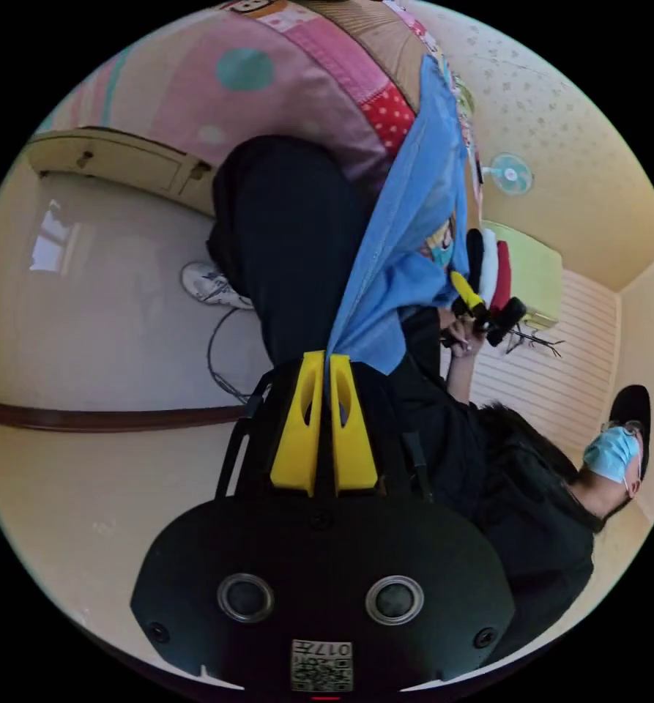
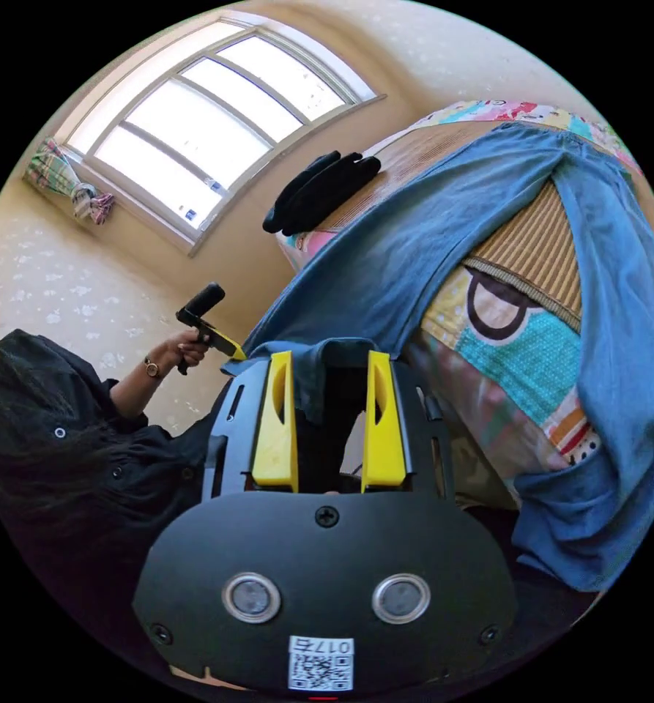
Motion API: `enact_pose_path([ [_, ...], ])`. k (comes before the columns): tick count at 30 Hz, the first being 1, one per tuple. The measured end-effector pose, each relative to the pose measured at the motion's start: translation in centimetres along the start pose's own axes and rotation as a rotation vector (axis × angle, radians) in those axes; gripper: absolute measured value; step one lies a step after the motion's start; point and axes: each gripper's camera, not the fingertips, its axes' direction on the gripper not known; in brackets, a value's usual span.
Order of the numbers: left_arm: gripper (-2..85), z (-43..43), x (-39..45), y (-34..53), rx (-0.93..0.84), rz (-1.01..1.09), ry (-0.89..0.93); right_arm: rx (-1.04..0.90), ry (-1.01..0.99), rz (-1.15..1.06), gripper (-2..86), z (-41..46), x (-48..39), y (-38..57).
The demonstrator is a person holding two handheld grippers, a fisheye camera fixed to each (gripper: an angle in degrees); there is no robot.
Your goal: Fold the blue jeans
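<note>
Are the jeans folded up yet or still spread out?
Spread out. The jeans drape unfolded over the bed, both legs hanging apart, and the left gripper pinches an edge.

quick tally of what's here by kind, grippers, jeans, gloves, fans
grippers: 2, left gripper with fingers closed on the blue jeans, right gripper with fingers apart around a fold of them
blue jeans: 1
black gloves: 2, on the bed
wall fan: 1
total: 6
</note>
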Motion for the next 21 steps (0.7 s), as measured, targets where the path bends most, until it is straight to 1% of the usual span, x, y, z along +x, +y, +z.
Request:
enact_pose_path([
  [3, 1.1, 0.9, -1.1, 1.1, 0.103, -0.055, 0.021, 0.151, 0.113, 0.097, 13.0, -5.7, 1.7, 1.2],
  [5, 4.7, 1.2, -1.6, 1.6, 0.144, -0.086, -0.014, 0.244, 0.222, 0.171, 12.7, -9.5, 2.6, 2.5],
  [7, 6.6, 1.0, -1.5, 2.4, 0.218, -0.102, -0.064, 0.346, 0.436, 0.290, 12.1, -14.0, 3.4, 4.6],
  [8, 6.7, 0.6, -1.0, 3.2, 0.283, -0.090, -0.091, 0.364, 0.499, 0.329, 11.9, -15.0, 3.7, 5.2],
  [9, 6.8, 0.3, -0.2, 3.9, 0.344, -0.064, -0.113, 0.378, 0.622, 0.412, 11.7, -16.5, 4.5, 6.4],
  [10, 6.8, 0.1, 0.4, 4.2, 0.376, -0.049, -0.126, 0.346, 0.729, 0.494, 11.5, -17.6, 5.6, 7.3],
  [12, 6.8, 0.1, 3.4, 5.5, 0.491, 0.054, -0.177, 0.277, 0.843, 0.585, 11.4, -18.2, 7.4, 8.5],
  [14, 6.9, 0.7, 6.3, 6.2, 0.556, 0.165, -0.210, 0.236, 0.878, 0.595, 11.4, -17.7, 9.0, 9.6],
  [17, 6.6, 2.6, 11.3, 7.3, 0.639, 0.353, -0.231, 0.160, 0.820, 0.645, 11.1, -16.0, 12.2, 10.7],
  [19, 6.2, 4.1, 13.9, 7.7, 0.654, 0.467, -0.201, 0.211, 0.775, 0.710, 10.1, -16.1, 13.1, 11.5],
  [21, 5.7, 6.0, 16.5, 8.3, 0.657, 0.599, -0.123, 0.224, 0.767, 0.724, 9.3, -16.6, 13.0, 11.9],
])
